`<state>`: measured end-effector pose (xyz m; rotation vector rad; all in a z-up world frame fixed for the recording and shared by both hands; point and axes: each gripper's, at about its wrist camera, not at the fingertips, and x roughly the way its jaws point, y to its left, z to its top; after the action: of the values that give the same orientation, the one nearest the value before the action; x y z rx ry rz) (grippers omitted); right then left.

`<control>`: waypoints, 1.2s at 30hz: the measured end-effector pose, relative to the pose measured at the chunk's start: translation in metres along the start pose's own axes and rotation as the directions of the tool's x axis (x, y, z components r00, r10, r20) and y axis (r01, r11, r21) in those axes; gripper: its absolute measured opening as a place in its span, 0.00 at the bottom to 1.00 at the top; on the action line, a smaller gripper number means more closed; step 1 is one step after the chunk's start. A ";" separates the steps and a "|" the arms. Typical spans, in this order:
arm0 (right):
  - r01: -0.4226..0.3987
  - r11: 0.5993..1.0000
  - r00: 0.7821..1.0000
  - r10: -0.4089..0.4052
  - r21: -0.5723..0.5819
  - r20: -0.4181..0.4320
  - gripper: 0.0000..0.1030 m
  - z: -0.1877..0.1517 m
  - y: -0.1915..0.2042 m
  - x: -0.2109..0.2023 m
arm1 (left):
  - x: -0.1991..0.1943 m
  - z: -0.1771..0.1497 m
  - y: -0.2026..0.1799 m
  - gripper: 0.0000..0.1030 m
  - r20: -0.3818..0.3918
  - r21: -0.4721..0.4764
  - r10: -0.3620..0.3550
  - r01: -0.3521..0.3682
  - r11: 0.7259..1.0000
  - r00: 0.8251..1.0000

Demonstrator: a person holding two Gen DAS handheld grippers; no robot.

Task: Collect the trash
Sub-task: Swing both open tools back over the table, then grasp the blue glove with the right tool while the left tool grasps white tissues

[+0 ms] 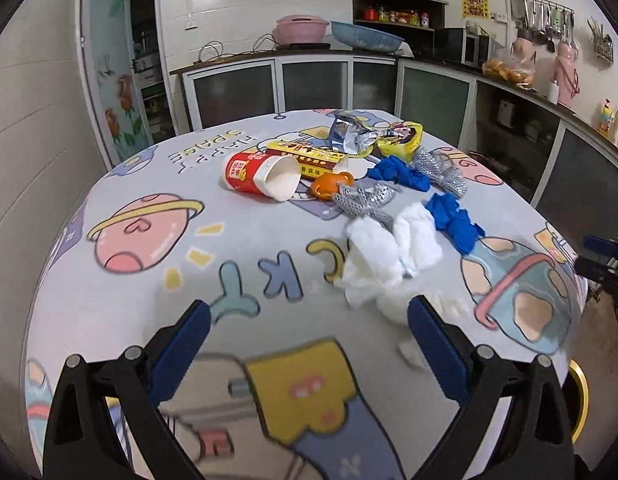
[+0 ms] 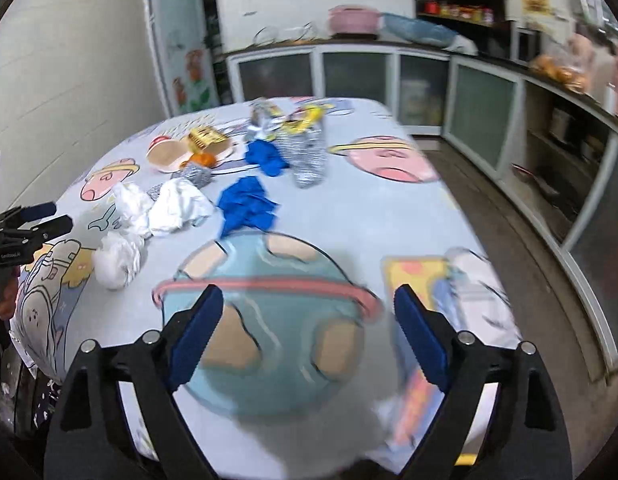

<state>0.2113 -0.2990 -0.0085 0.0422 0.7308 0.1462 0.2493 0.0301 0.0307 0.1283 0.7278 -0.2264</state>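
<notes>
Three white tissue wads [image 2: 121, 260], two blue gloves [image 2: 247, 204].

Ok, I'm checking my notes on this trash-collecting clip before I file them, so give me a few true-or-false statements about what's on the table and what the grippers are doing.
1. The left gripper is open with nothing between its fingers. True.
2. The red paper cup stands upright. False: it lies on its side, its mouth facing the camera.
3. The crumpled white tissues lie nearer the left gripper than the cup does. True.
4. The right gripper grips a blue glove. False: it is open and empty, and the glove lies on the tablecloth beyond it.
5. The yellow box lies on the floor. False: it lies on the table, behind the cup.
</notes>
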 end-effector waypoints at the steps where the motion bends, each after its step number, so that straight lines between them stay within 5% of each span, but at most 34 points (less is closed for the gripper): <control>1: -0.015 1.000 1.000 0.015 -0.004 -0.014 0.78 0.007 0.005 0.011 | 0.006 0.005 0.000 0.92 -0.004 -0.001 -0.003 0.003 1.000 1.000; 12: -0.074 0.997 0.994 0.072 -0.019 -0.079 0.76 0.046 0.024 0.068 | 0.056 0.022 -0.010 0.92 -0.092 0.000 -0.173 0.173 0.985 0.981; 18: -0.097 0.995 0.989 0.095 -0.011 -0.114 0.72 0.057 0.027 0.092 | 0.076 0.029 -0.004 0.92 -0.134 -0.077 -0.271 0.263 0.962 0.953; 29: -0.092 0.994 0.983 0.083 -0.050 -0.163 0.71 0.067 0.042 0.125 | 0.105 0.037 -0.006 0.92 -0.174 -0.102 -0.282 0.268 0.958 0.943; 36: -0.080 0.993 0.974 0.059 -0.091 -0.219 0.55 0.063 0.049 0.143 | 0.114 0.036 -0.010 0.82 -0.190 -0.125 -0.300 0.280 0.952 0.935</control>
<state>0.3532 -0.2284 -0.0521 -0.0441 0.9390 0.2572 0.3529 -0.0051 -0.0196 -0.0500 0.9644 -0.4652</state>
